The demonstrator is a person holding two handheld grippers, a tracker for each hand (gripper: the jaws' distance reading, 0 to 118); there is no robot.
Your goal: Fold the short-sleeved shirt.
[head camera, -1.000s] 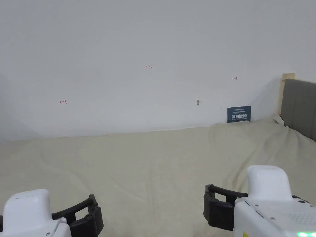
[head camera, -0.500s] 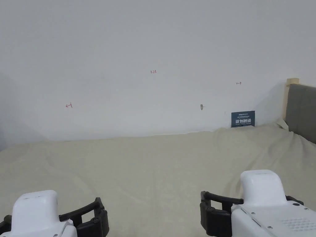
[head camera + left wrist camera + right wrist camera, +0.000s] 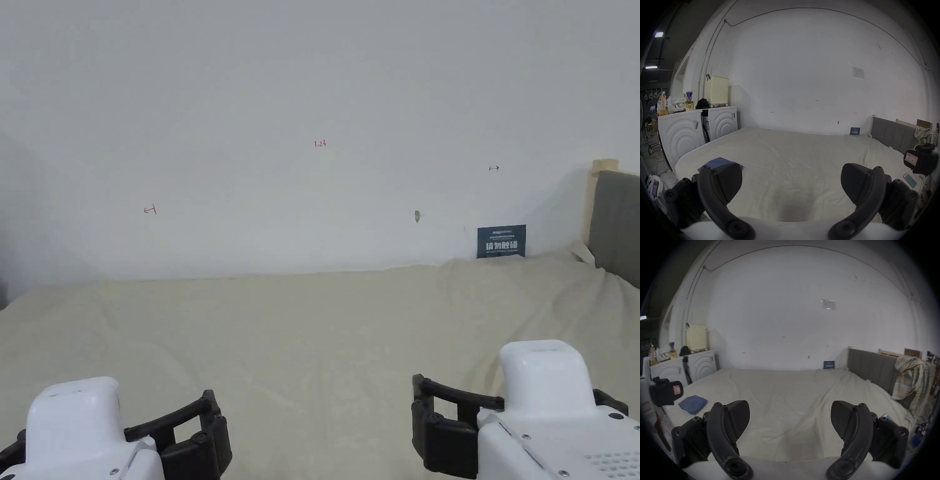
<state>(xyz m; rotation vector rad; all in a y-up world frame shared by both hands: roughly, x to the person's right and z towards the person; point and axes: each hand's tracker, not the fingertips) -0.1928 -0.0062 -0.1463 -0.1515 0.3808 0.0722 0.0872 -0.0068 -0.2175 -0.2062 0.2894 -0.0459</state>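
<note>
A pale plaid shirt [image 3: 911,379] hangs crumpled over the grey headboard [image 3: 873,366] at the bed's right end; it also appears as the plaid shirt [image 3: 924,135] in the left gripper view. A folded blue cloth [image 3: 692,404] lies flat near the bed's left edge, partly behind a jaw as the blue cloth [image 3: 721,162]. My left gripper [image 3: 791,178] and right gripper [image 3: 790,415] hover over the near side of the cream bed sheet [image 3: 312,337], both open with nothing between the jaws. In the head view the left gripper [image 3: 187,437] and right gripper [image 3: 440,425] sit low, side by side.
Two white washing machines [image 3: 688,129] stand past the bed's left end, with a cream basket [image 3: 716,90] and clutter on top. A white wall runs behind the bed, with a small dark sign [image 3: 501,241] at its foot. A phone [image 3: 909,180] lies at the bed's near right.
The head camera has shifted a little, so the wall marks sit farther right and lower. Both grippers stay open and nearly where they were over the sheet.
</note>
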